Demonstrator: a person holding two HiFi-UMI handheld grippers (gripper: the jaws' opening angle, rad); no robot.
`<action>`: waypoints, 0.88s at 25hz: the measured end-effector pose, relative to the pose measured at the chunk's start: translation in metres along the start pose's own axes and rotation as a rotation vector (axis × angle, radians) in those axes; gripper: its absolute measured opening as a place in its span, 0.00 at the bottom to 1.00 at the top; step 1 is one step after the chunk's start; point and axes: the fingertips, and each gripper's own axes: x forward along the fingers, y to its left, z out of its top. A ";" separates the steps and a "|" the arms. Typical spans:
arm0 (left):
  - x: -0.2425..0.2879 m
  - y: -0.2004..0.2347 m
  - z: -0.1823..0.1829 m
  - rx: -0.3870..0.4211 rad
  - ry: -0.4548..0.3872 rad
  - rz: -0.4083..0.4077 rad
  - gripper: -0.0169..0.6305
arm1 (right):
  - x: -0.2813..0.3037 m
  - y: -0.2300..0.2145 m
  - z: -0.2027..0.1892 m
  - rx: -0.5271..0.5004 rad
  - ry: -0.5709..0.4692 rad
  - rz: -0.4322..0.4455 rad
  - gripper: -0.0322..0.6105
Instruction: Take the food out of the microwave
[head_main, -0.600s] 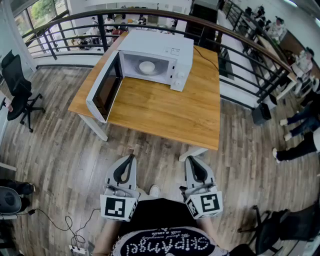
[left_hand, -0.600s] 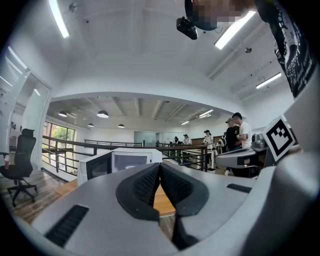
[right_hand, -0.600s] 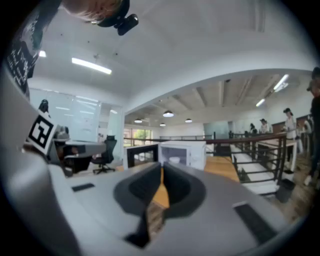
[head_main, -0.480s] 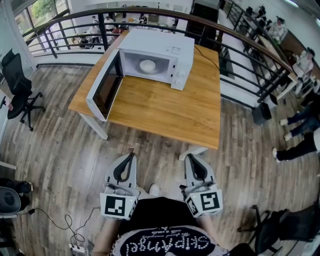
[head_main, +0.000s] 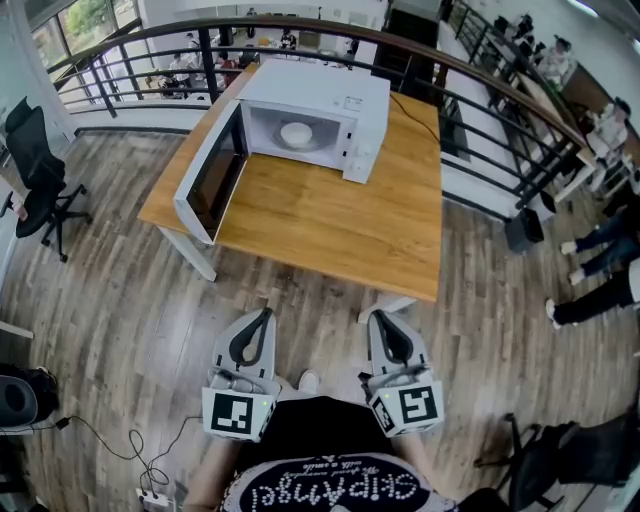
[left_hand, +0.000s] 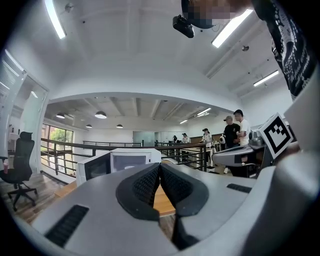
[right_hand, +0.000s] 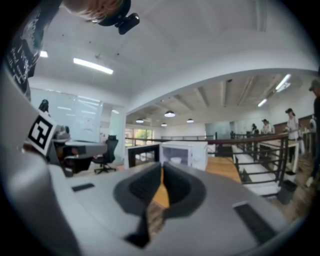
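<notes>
A white microwave (head_main: 318, 118) stands at the far end of a wooden table (head_main: 330, 215), its door (head_main: 211, 170) swung open to the left. Inside it sits a white bowl (head_main: 295, 132). Both grippers are held close to my body, well short of the table's near edge. My left gripper (head_main: 262, 317) is shut with nothing between its jaws. My right gripper (head_main: 375, 320) is likewise shut and empty. The microwave (left_hand: 129, 160) shows far off in the left gripper view, and the microwave (right_hand: 184, 154) with the bowl (right_hand: 175, 160) shows small in the right gripper view.
A dark curved railing (head_main: 480, 85) runs behind and to the right of the table. A black office chair (head_main: 35, 170) stands at the left, cables (head_main: 140, 465) lie on the wood floor at lower left. People (head_main: 600, 270) are at the right edge.
</notes>
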 end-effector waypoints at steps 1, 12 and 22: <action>0.000 0.000 0.000 0.000 0.003 0.000 0.08 | 0.000 0.000 0.000 -0.001 0.001 0.000 0.11; -0.007 0.001 -0.007 0.005 0.022 0.002 0.08 | -0.004 0.006 -0.004 -0.025 -0.005 0.019 0.11; 0.016 0.017 -0.013 -0.002 0.030 -0.035 0.08 | 0.019 0.000 -0.014 -0.006 0.040 -0.025 0.11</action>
